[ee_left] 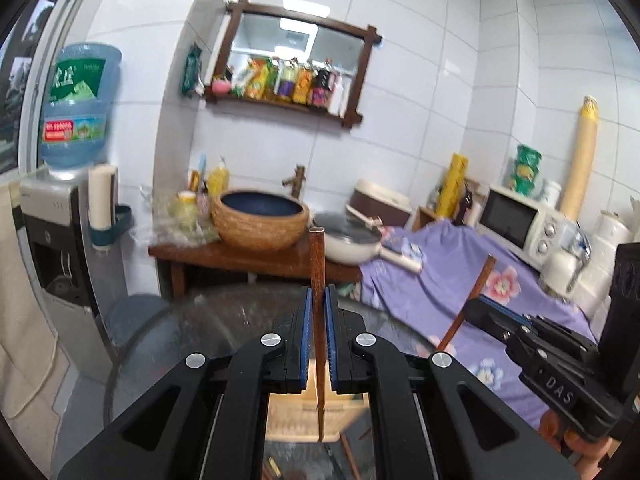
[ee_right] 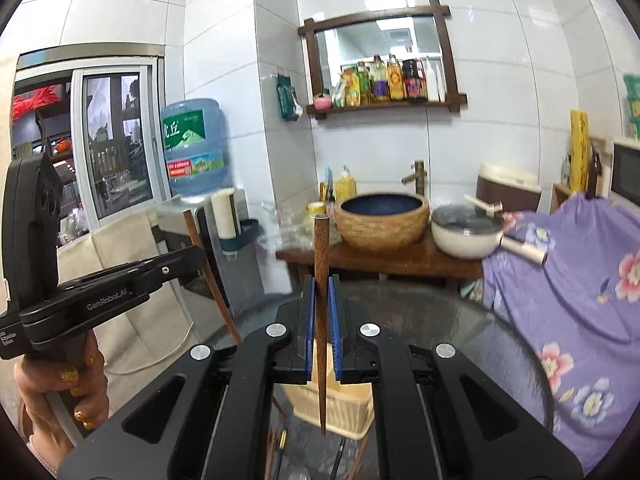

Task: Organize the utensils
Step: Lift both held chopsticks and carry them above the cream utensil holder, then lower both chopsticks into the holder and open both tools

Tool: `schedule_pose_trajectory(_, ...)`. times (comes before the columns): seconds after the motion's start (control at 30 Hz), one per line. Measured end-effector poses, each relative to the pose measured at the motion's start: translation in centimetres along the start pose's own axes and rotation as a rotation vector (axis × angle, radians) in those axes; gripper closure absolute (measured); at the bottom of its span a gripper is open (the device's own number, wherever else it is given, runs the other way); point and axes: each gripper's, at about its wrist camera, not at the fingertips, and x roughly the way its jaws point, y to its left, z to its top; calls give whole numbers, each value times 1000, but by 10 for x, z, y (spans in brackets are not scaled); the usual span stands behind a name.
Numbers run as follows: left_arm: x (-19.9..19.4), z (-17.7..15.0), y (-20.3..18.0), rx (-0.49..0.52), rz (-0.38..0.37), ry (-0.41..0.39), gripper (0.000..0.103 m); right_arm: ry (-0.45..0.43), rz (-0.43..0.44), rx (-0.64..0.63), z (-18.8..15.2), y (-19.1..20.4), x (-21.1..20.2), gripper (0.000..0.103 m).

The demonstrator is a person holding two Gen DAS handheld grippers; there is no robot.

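Left tongs (ee_left: 319,300) clamped on chopstick (ee_left: 317,264) | right tongs (ee_right: 321,292) clamped on second chopstick (ee_right: 321,248) | both above round glass surface (ee_right: 460,320) edge | cream basket (ee_right: 340,404) below.

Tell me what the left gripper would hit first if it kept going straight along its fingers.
Probably the brown woven basin on the wooden stand. The left gripper, shut on a wooden chopstick, points across the glass table toward it; depth is unclear.
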Motion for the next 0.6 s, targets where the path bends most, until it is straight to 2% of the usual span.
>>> schedule_pose_trajectory(0.13, 18, 25, -1, -3, 44, -19, 97, -23, -29, -8, 26, 0, 16, 96)
schedule_pose_trajectory(0.27, 41, 32, 3, -14, 84, -16, 97, -23, -52, -8, 36, -2, 41, 96)
schedule_pose_trajectory(0.43, 77, 18, 15, -37, 112, 40, 97, 16, -77, -14, 21, -6, 71, 96)
schedule_pose_trajectory(0.6, 105, -14, 30, -59, 131, 97, 97, 52, -90, 9, -14, -20, 95, 96)
